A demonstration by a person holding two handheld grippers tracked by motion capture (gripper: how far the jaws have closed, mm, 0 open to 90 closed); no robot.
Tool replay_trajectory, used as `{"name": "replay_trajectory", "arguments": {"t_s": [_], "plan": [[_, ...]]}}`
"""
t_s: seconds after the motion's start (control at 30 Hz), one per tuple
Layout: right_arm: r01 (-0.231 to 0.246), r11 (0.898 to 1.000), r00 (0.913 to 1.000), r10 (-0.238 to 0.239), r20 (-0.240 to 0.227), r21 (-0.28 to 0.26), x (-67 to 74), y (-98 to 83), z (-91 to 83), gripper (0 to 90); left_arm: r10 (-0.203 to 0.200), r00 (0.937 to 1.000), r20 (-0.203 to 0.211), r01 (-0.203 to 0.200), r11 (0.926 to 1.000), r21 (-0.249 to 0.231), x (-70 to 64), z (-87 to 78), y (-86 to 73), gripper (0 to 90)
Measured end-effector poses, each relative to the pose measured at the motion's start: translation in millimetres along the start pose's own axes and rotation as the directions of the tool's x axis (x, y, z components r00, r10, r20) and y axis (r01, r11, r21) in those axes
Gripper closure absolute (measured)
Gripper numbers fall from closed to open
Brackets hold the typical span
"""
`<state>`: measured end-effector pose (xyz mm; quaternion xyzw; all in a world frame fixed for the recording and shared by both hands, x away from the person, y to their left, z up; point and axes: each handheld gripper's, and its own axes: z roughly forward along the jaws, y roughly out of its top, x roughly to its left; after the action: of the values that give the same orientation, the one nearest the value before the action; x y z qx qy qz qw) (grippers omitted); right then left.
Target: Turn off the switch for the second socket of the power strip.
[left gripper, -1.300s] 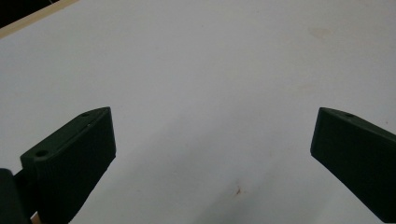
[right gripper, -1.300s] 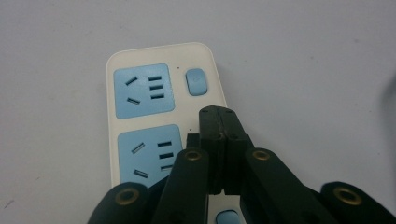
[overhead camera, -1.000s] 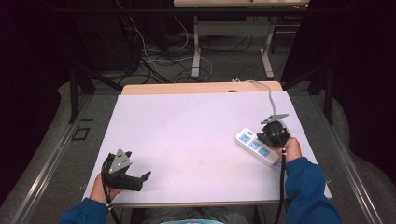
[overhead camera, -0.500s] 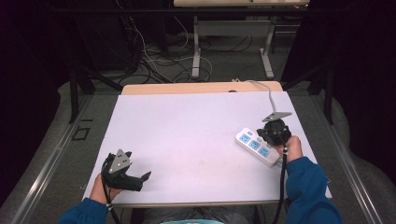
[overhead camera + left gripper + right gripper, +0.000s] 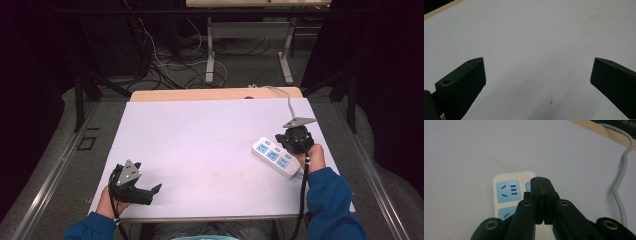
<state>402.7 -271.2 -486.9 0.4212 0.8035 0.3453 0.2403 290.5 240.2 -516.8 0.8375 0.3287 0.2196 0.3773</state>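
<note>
Item one, power strip (image 5: 275, 157): white body, blue socket faces, lying flat near the right edge of the table (image 5: 200, 145), angled across it. Its grey cord (image 5: 289, 101) runs off toward the far edge of the table. In the right gripper view I see the end socket face (image 5: 507, 191) clearly, with a second one partly behind the jaws.

Item two, right gripper (image 5: 541, 185): jaws pressed together, nothing between them, tip poised right over the strip's top face beside the end socket. I cannot tell whether the tip touches the plastic or hangs just above it.

Item three, left gripper (image 5: 150, 192): parked at the near left corner of the table, well apart from the strip. Jaws stand wide apart, with bare white tabletop between them in the left gripper view.

Step in hand, by my reading: the closed tip is being used as a poking tool, likely to press a switch or button on the strip.

Next move, as I judge it: a short, straight push down on the target, with the tip kept off the socket slots; the strip may slide, being unheld.
</note>
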Motion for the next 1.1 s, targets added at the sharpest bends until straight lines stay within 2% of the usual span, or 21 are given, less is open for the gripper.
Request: {"name": "replay_trajectory", "arguments": {"t_s": [0.07, 0.17, 0.27, 0.33, 0.37, 0.5, 0.67, 0.73, 1.1], "plan": [[-0.001, 1.000, 1.0000, 0.001, -0.005, -0.005, 0.1, 0.5, -1.3, 87.8, -0.006, 1.0000, 0.003, 0.006, 1.0000, 0.003, -0.6, 0.0, -0.2, 0.2], [-0.002, 1.000, 1.0000, 0.001, -0.010, -0.017, 0.3, 1.4, -3.2, 77.1, 0.002, 1.0000, -0.003, -0.002, 1.0000, 0.001, -0.2, -0.3, 0.0, 0.2], [-0.012, 1.000, 0.9996, 0.012, -0.025, -0.018, 2.3, 3.1, -4.7, 59.3, 0.001, 1.0000, -0.002, -0.001, 1.0000, -0.001, -0.3, -0.3, 0.0, 0.2], [-0.007, 1.000, 0.9992, 0.006, -0.040, -0.016, 2.9, 3.8, -4.2, 43.1, -0.004, 1.0000, 0.002, 0.004, 1.0000, 0.003, -0.5, -0.3, -0.3, 0.2], [-0.008, 1.000, 0.9990, 0.007, -0.043, -0.016, 4.1, 4.1, -4.1, 39.8, -0.004, 1.0000, 0.002, 0.004, 1.0000, 0.003, -0.4, -0.5, -0.3, 0.2], [-0.007, 1.000, 0.9975, 0.006, -0.070, -0.016, 7.5, 4.9, -5.4, 16.9, 0.001, 1.0000, -0.002, -0.001, 1.0000, 0.000, 0.2, -0.5, -0.3, 0.2], [0.003, 0.999, 0.9929, -0.007, -0.119, -0.034, 11.6, 5.9, -7.4, 5.4, -0.001, 1.0000, 0.000, 0.001, 1.0000, 0.002, 0.0, -0.5, -0.3, 0.2], [0.014, 0.999, 0.9920, -0.019, -0.125, -0.037, 13.6, 6.6, -7.5, 2.1, 0.002, 1.0000, -0.003, -0.002, 1.0000, 0.003, 0.5, -0.4, -0.3, 0.2], [0.036, 0.998, 0.9854, -0.045, -0.164, -0.060, 25.6, 8.9, -12.3, 0.0, 0.001, 1.0000, -0.001, -0.001, 1.0000, 0.003, 0.4, -0.5, -0.3, 0.2]]}}
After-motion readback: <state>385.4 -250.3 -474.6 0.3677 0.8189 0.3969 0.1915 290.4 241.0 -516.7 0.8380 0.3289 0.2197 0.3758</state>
